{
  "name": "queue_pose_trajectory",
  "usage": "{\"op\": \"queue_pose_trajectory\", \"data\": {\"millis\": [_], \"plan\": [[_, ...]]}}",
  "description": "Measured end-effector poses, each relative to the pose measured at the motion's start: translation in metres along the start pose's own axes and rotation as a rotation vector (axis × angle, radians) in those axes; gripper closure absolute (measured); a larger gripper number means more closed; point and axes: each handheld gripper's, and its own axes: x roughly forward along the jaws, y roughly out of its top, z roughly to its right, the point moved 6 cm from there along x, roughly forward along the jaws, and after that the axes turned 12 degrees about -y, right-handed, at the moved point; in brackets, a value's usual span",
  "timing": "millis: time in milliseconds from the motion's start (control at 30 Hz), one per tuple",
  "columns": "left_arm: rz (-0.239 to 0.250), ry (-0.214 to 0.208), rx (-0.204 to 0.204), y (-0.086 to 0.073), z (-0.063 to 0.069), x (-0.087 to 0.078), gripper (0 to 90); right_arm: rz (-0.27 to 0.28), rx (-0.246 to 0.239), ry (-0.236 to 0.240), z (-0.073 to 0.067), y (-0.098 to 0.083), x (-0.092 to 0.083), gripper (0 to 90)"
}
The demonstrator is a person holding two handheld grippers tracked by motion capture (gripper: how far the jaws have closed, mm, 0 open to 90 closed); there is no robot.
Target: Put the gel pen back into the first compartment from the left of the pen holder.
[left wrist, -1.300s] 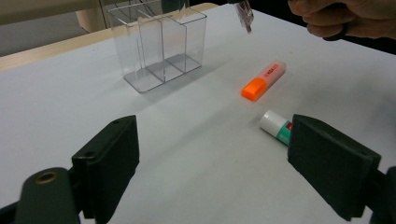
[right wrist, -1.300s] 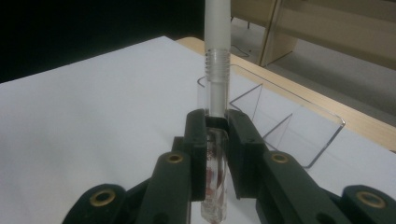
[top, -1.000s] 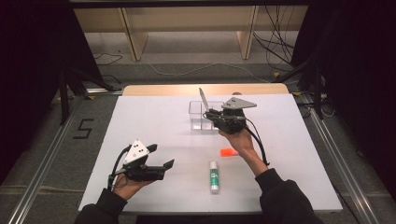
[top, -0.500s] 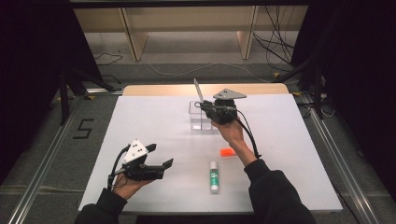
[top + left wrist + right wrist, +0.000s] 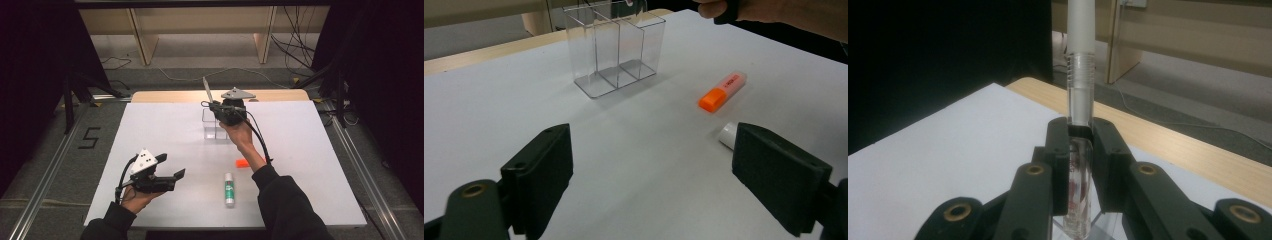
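1. Since the earlier frame, the right tongs (image 5: 214, 106) have carried the pen (image 5: 206, 90) away from the person, toward the table's far edge; they now hang over the clear organizer (image 5: 216, 126). The left tongs (image 5: 170, 167) have kept their place near the front of the white surface (image 5: 310, 165).
2. Right tongs: clamped narrow on the pen's clear barrel (image 5: 1079, 165), its whitish upper part sticking up above the jaws.
3. Left tongs: jaws wide apart, nothing between them, pointing toward the organizer (image 5: 616, 47).
4. Handling, as I judge it: the pen looks light, stiff and smooth, so it could pivot or slip in a loose pinch. A grip across the middle of the barrel suits it best, keeping it near upright for dropping into a compartment.
5. The organizer seems thin-walled, light plastic; a knock from the pen tip might shift it.
6. An orange highlighter (image 5: 242, 162) and a glue stick (image 5: 229, 188) lie on the surface, well apart from the organizer.
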Motion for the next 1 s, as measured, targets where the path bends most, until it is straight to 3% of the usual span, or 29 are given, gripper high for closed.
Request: {"op": "queue_pose_trajectory", "data": {"millis": [400,1000], "plan": [[0.005,-0.003,0.002,0.001,0.000,-0.001,16.2,-0.015,0.006,-0.025,-0.010,0.001,0.019,79.4],[0.002,-0.008,0.000,0.001,0.001,0.000,16.1,-0.046,0.028,-0.074,-0.012,-0.012,0.037,78.6]]}}
